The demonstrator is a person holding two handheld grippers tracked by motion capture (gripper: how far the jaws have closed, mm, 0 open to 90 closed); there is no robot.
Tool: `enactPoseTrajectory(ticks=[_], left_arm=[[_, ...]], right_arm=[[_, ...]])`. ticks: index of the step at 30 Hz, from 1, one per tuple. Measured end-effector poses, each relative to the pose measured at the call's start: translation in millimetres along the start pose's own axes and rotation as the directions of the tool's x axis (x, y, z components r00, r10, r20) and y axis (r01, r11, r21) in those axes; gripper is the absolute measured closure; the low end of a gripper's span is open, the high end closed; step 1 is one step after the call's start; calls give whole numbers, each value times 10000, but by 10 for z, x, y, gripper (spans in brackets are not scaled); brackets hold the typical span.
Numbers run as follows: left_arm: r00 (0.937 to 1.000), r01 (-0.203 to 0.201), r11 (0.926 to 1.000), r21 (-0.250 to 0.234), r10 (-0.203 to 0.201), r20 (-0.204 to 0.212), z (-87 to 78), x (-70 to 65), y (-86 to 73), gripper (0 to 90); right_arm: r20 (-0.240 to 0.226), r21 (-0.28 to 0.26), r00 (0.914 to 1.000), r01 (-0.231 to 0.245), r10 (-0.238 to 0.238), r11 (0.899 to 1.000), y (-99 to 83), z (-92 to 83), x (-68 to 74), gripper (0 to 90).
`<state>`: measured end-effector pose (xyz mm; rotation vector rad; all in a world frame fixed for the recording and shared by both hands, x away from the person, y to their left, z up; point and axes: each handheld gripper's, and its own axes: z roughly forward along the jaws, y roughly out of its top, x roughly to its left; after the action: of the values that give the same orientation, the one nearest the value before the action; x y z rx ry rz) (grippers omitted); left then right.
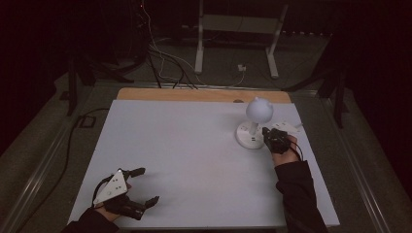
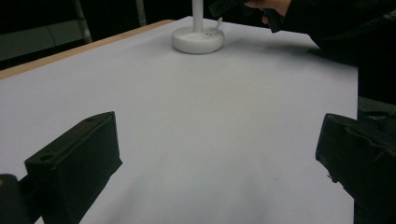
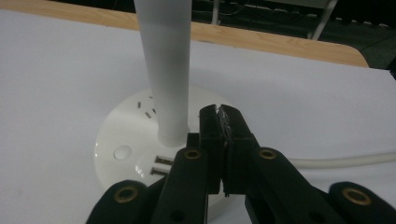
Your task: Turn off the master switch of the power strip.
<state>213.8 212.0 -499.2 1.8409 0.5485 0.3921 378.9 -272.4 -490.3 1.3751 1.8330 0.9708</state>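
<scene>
Nearest to us, at the front left of the counter (image 1: 194,145), we find the left gripper (image 1: 144,185) low over the white sheet, its jaws spread wide with nothing between them. The hand behind it lies close to the front edge, the forearm in a dark sleeve, and the grey three-cornered plate sits on top. In the left gripper view we see the two black jaws far apart over bare white surface.

Farther back, at the right, we note the right forearm reaching forward in a dark sleeve, the hand (image 1: 283,154) bearing the right gripper (image 1: 266,132) at the desk lamp (image 1: 256,121). The right gripper view shows its jaws pressed together, pads meeting with nothing held, the tips over the round white base (image 3: 121,140), just right of the upright stem (image 3: 166,70).

The lamp stands toward the back right of the counter, its globe head above the base. A white cable (image 3: 345,161) leaves the base to the right. On the base we see small slots, a round button and two ports; we can read no writing or brand.
</scene>
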Motion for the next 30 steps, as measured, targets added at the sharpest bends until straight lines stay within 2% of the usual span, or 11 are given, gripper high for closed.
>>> enactPoseTrajectory(ticks=[4,14,18,19,21,23,26,27,30], left_arm=[[10000,-14,10000,-7,14,-25,-6,0,2,4],[10000,-8,10000,-9,8,-68,-8,1,2,4],[10000,1,10000,-2,-1,-56,-8,1,3,4],[10000,3,10000,-2,-3,-52,-8,1,3,4],[10000,2,10000,-4,-2,-53,-9,1,3,4],[10000,14,10000,-28,-14,-61,-11,1,5,4],[10000,15,10000,-44,-15,-53,-12,0,5,4],[10000,16,10000,-50,-16,-48,-13,-1,5,4],[10000,24,10000,-55,-25,-44,-13,0,6,4]], right_arm=[[-23,122,9999,103,-102,9999,-19,-1,9,872],[-173,33,9998,47,-47,10000,-17,-56,3,832],[-239,-117,9997,-92,89,9999,-11,-94,16,722],[-239,-117,9997,-92,89,9999,-11,-94,16,722],[-334,-124,9991,-272,267,9996,-6,-105,19,601],[-750,60,9954,-593,596,9982,2,-105,17,434],[-927,-78,9928,-769,758,9970,3,-122,21,380],[-1378,-146,9861,-955,926,9953,18,-141,13,331],[-1830,18,9776,-1053,1039,9944,43,-162,23,194]])
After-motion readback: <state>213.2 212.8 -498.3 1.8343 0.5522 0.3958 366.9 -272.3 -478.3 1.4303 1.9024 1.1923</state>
